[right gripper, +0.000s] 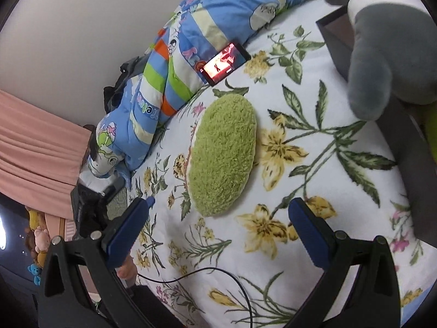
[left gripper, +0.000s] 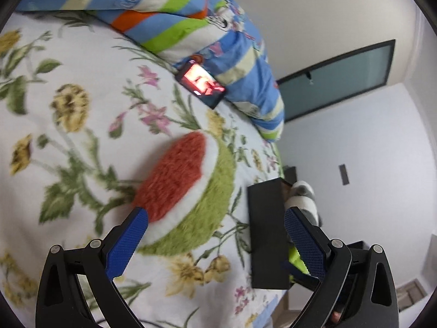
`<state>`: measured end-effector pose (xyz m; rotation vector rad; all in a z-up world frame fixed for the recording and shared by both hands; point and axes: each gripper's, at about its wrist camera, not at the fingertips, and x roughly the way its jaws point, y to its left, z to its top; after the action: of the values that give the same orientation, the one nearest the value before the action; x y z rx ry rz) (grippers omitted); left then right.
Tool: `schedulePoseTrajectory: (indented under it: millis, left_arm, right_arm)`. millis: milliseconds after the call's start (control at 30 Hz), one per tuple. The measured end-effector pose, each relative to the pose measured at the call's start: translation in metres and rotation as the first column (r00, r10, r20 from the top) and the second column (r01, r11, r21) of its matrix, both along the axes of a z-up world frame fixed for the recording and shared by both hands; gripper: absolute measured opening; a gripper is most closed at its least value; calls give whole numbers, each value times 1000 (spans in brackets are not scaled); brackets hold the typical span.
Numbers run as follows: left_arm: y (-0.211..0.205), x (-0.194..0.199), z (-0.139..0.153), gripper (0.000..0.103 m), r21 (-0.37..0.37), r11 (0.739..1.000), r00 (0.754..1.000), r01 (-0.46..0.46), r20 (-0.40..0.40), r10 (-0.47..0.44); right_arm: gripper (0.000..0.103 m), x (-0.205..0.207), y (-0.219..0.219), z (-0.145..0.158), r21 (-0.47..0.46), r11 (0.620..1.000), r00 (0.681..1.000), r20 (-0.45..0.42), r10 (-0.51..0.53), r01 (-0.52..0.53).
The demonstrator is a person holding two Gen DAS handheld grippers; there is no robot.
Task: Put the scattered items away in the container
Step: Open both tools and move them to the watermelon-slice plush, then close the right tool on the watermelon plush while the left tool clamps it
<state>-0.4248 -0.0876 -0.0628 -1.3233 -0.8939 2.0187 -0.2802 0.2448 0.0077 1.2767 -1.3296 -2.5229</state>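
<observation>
Across the floral bedspread [right gripper: 300, 164], we see the watermelon plush [left gripper: 188, 191] lying lengthwise just ahead of our wide-spread left gripper [left gripper: 215, 235], nearer than our equally wide, empty right gripper [right gripper: 218, 227].

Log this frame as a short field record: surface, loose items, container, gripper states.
surface: floral bedspread
loose item: watermelon plush lying on the bedspread, apart from the box
container: black box at the bed edge, grey-and-white plush sticking out of it
other: lit phone against the striped quilt
left gripper: open, one finger beside the watermelon plush
right gripper: open, holding nothing
</observation>
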Motion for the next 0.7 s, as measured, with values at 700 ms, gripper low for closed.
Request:
schedulePoseTrajectory:
  millis: [700]
  left_arm:
    - [25,-84,-89,102,50,988,987,147,65,-150]
  right_arm:
    - [102,-110,-11,-68,-56,998,991,134,-5,12]
